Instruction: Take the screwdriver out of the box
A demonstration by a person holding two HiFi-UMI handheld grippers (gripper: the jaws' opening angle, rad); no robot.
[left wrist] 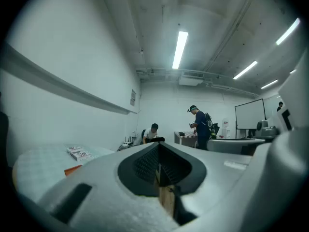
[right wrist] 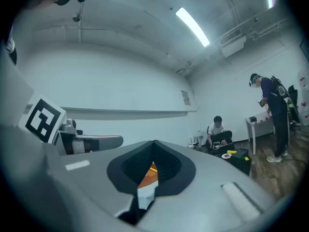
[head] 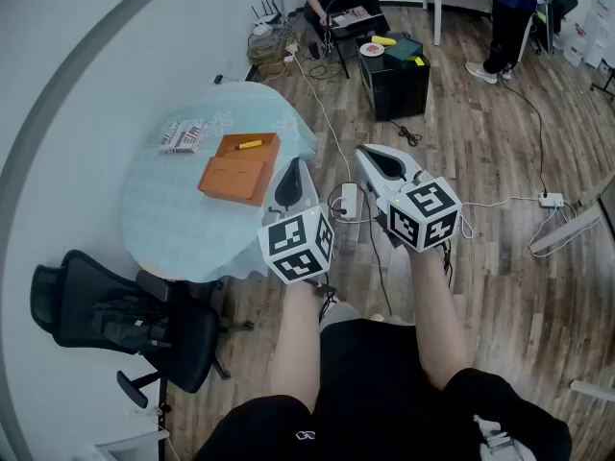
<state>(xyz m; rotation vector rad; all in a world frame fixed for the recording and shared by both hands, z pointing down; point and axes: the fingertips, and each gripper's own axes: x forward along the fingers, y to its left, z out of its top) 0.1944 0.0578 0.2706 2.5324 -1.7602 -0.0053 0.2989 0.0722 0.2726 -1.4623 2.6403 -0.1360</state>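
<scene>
- The screwdriver [head: 249,145], yellow, lies inside the tray half of the open orange box [head: 231,181]; nothing touches it.
- The box sits on the round, cloth-covered tabletop [head: 183,224], its lid half folded out flat toward the person.
- A small stack of printed packets [head: 183,136] lies on the tabletop to the left of the box, apart from it.
- Left gripper [head: 294,173]: held level, over the tabletop's near right edge, short of the box. In the left gripper view its jaws [left wrist: 159,151] meet at the tips, with nothing between them.
- Right gripper [head: 370,157]: held level beside the left one, over the wooden floor and clear of the tabletop. Its jaws [right wrist: 154,149] are fully closed and empty; a sliver of the orange box shows through the gap behind the tips.
- Both forearms reach forward side by side, left forearm [head: 298,334] and right forearm [head: 437,305], each ending behind its gripper's marker cube.
- A black office chair [head: 125,320] stands at the tabletop's near left side.
- A power strip [head: 348,200] and cables lie on the floor between the grippers.
</scene>
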